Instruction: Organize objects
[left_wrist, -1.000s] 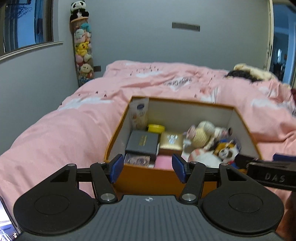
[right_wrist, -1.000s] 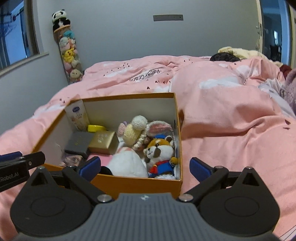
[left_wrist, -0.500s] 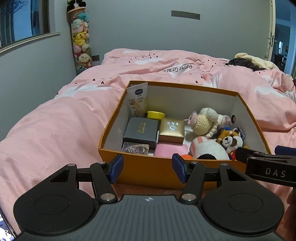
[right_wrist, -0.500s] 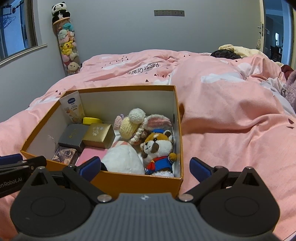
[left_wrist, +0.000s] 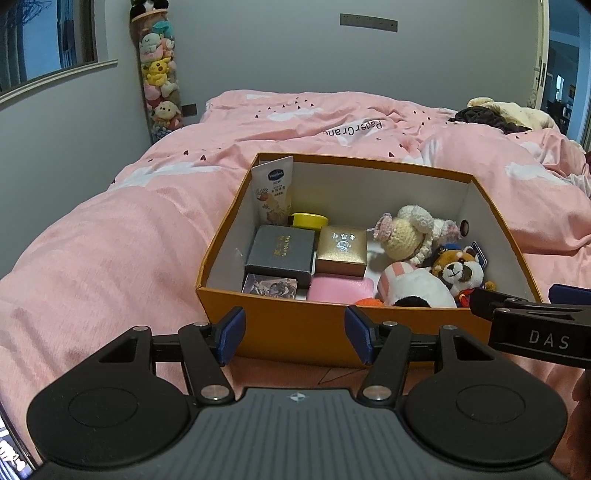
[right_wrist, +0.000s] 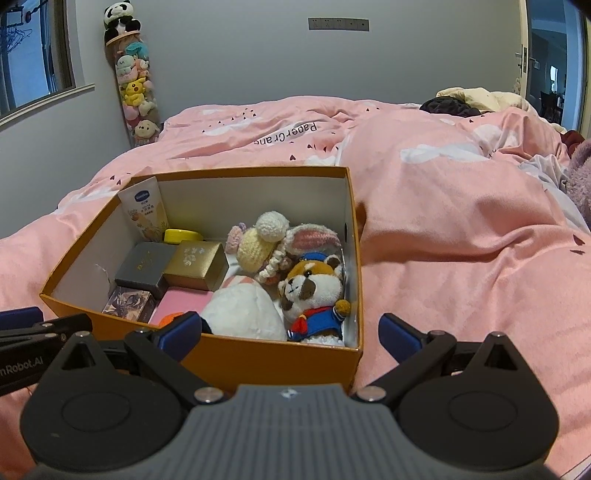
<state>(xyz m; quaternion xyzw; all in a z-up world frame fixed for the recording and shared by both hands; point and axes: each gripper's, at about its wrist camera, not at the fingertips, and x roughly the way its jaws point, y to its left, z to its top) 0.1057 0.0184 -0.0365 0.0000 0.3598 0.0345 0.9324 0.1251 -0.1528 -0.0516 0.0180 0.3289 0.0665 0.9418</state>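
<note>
An orange box (left_wrist: 295, 328) (right_wrist: 266, 362) sits on the pink bed, filled with things. Inside are a lotion tube (left_wrist: 272, 195), a yellow lid (left_wrist: 309, 220), a grey box (left_wrist: 281, 251), a gold box (left_wrist: 342, 250), a picture card pack (left_wrist: 269, 286), a pink pad (left_wrist: 341, 290), a crocheted doll (left_wrist: 406, 236), a white plush (right_wrist: 240, 312) and a red panda plush (right_wrist: 314, 291). My left gripper (left_wrist: 293, 334) is open, empty, in front of the box's near wall. My right gripper (right_wrist: 290, 332) is open and empty, straddling the box's near right corner.
The pink duvet (right_wrist: 461, 229) spreads around the box in soft folds. A tall column of plush toys (left_wrist: 159, 77) stands in the far left corner. Dark and cream clothing (right_wrist: 465, 103) lies at the far right of the bed, by an open door (left_wrist: 561, 74).
Both views have risen and tipped down, so the box's contents show more fully. The box and its items have stayed put, and both grippers remain open.
</note>
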